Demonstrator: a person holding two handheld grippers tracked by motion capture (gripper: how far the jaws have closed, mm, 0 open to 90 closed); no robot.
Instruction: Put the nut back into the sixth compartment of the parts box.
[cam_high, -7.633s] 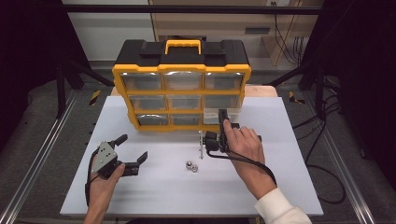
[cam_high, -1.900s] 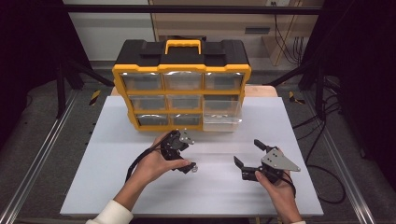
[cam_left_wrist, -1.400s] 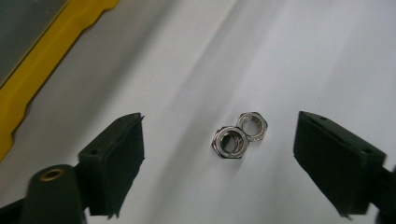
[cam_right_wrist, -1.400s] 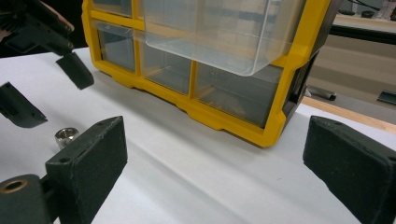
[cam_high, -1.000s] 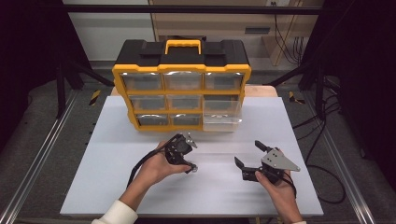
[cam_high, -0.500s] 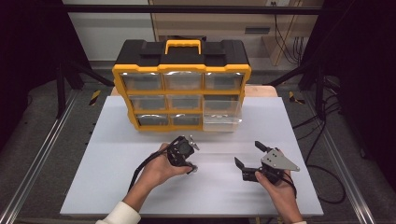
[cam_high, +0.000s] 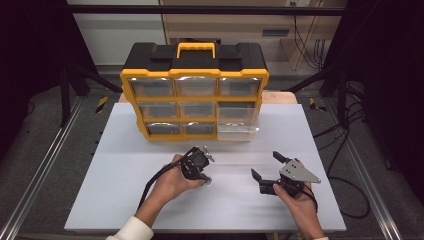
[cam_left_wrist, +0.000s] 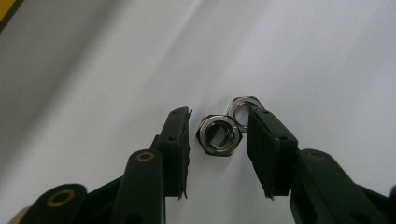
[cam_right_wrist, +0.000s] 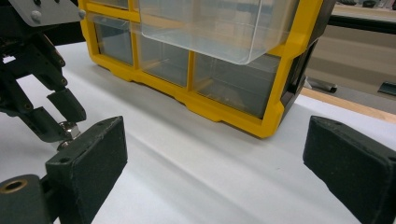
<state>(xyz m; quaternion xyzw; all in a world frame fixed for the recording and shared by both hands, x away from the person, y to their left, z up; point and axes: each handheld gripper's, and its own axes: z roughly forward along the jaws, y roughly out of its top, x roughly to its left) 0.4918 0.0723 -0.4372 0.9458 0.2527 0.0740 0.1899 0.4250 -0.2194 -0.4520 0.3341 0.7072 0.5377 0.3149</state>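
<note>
The left claw (cam_left_wrist: 218, 140) has been closing around one nut (cam_left_wrist: 218, 135), a sliver of gap left each side. A second nut (cam_left_wrist: 244, 111) touches it. The right claw (cam_high: 268, 172) rests spread on open white surface (cam_high: 120, 175).

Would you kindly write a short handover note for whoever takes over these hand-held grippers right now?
Left hand-held gripper: pointing down at the table, jaws have just been closing around the nearer hex nut; a small gap shows on each side, so no grip yet.
Second hex nut: lies just behind, touching the first one, partly behind one jaw.
Right hand-held gripper: open, empty, resting on the white table.
Organizer: its lower right clear drawer is pulled out.
Left to do: finish the grip, lift the nut, probably drop it in the open drawer, then the second.
</note>
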